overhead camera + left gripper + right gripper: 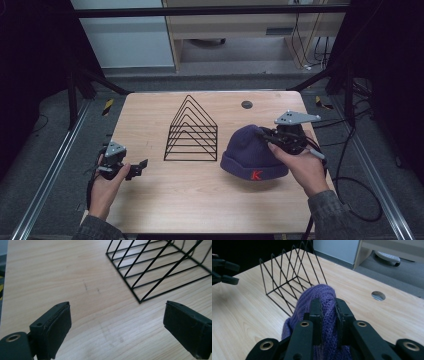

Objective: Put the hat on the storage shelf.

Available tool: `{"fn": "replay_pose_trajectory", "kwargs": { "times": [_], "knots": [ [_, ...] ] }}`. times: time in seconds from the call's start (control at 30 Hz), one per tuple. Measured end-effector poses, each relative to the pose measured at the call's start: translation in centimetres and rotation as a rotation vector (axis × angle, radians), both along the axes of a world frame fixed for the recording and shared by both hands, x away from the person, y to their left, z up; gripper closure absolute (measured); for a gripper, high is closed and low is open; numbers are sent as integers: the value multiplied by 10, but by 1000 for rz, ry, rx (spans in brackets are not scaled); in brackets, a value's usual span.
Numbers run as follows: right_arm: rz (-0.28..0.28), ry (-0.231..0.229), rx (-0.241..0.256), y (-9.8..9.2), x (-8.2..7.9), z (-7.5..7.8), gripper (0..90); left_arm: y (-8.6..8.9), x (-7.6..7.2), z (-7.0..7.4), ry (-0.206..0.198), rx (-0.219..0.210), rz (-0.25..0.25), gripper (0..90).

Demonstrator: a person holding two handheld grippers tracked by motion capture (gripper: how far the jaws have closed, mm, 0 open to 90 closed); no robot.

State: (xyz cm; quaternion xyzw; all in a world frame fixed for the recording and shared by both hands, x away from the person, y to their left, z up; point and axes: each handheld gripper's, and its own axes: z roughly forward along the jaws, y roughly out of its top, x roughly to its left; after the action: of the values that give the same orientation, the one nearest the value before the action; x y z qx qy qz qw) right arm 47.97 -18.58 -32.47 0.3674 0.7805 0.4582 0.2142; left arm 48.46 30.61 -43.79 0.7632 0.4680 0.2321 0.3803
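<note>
at the left of the table the left gripper hovers with its jaws wide apart and empty, pointing toward the near left corner of the black wire rack at the middle. just right of the rack lies the purple beanie, its top pinched in a fold of knit between the nearly closed jaws of the right gripper. the rack stands to the left of that held hat, its slots running front to back, so i judge a leftward carry by the right hand is what comes next.

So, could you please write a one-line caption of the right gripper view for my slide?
Right gripper pinches a fold of the purple knit beanie beside the black wire rack.
</note>
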Motion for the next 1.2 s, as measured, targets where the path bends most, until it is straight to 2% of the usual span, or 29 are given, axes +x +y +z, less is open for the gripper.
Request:
{"fn": "replay_pose_trajectory", "kwargs": {
  "times": [0.2, 0.3, 0.47, 0.6, 0.77, 0.87, 1.03, 1.2],
  "knots": [
    [-1, -14, -12, 6, 11, 13, 783, -13, 2, 24, -28, -14, -59, 71],
    [-4, -21, -1, 9, 15, 20, 783, -18, 4, 41, -35, -13, -82, 69],
    [-10, -37, -5, 13, 20, 34, 783, -28, 13, 67, -40, -10, -135, 68],
    [-17, -48, -2, 16, 24, 43, 783, -36, 20, 82, -43, 0, -166, 67],
    [-21, -54, -13, 21, 31, 55, 783, -45, 25, 93, -42, 1, -204, 64],
    [-21, -64, -18, 24, 32, 61, 782, -49, 22, 99, -44, 3, -233, 62],
    [-25, -76, -5, 24, 34, 67, 782, -53, 16, 107, -55, 6, -249, 61],
    [-30, -86, -2, 27, 37, 79, 782, -63, 18, 114, -52, 22, -276, 61]
  ]
}}
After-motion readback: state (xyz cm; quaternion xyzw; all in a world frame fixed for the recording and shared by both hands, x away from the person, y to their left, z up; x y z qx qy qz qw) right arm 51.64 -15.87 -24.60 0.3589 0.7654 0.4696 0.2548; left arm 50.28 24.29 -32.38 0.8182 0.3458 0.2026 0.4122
